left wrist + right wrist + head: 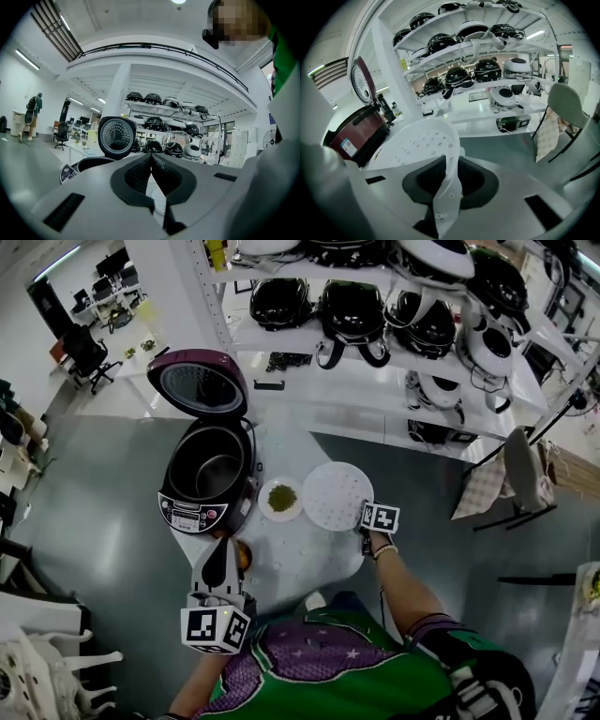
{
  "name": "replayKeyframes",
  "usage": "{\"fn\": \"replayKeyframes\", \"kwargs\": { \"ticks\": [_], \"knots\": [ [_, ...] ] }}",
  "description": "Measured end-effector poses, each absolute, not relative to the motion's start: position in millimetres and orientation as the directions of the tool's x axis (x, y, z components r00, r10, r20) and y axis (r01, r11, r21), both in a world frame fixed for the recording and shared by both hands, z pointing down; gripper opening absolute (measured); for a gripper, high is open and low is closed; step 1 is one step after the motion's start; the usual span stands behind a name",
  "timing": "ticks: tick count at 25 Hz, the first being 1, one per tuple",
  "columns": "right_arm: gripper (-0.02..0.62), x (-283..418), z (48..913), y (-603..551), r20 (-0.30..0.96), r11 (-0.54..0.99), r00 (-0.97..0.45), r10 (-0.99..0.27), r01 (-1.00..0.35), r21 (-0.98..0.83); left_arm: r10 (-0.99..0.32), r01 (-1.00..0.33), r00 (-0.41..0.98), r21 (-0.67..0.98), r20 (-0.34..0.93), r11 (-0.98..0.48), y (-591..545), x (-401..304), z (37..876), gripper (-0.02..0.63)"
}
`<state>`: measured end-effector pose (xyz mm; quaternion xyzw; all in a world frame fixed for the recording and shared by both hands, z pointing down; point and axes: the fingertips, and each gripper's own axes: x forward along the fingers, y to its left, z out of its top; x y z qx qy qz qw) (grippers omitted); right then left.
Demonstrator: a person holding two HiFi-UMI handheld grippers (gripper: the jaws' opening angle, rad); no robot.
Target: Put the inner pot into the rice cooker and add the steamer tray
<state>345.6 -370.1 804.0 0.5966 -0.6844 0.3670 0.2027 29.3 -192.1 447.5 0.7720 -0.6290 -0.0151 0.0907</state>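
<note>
We note a maroon and black rice cooker (208, 486) at the far left of a small white table (292, 554). Its round domed lid (199, 382) is tipped open behind the body. A dark metal inner pot (216, 465) sits down inside the cooker.

Just right of the cooker is a small white bowl (280, 500) of greenish grains. Right of that again is the white round perforated plastic steamer tray (334, 493), on the table and outside the cooker.

The right gripper (367, 523) is at the tray's near right edge, well right of the cooker. In the right gripper view its jaws are drawn nearly together, with the tray's upturned rim (449, 187) pinched between the dark pads. The holed tray face fans out beyond them toward the cooker.

The left gripper (225, 551) is on the near side of the cooker, pointing at it. In the left gripper view the tips (151, 159) meet, fully closed, with nothing between them. The open lid (117, 137) shows straight ahead.

Behind the cooker are white shelves (375, 343) carrying rows of other black and white cookers
</note>
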Motion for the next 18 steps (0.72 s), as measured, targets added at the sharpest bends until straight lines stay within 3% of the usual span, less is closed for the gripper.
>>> {"fn": "replayKeyframes", "kwargs": {
  "ticks": [9,18],
  "knots": [
    [0.026,363,804,-365,0.729,-0.058,-0.184,-0.659,-0.954,-0.294,-0.970,-0.965,0.225,0.159,0.088,-0.209,-193,33,447,0.023],
    [0.025,374,801,-360,0.723,-0.074,-0.198,-0.662,-0.942,-0.326,-0.970,-0.964,0.228,0.158,0.082,-0.213,-194,32,446,0.023]
  ]
}}
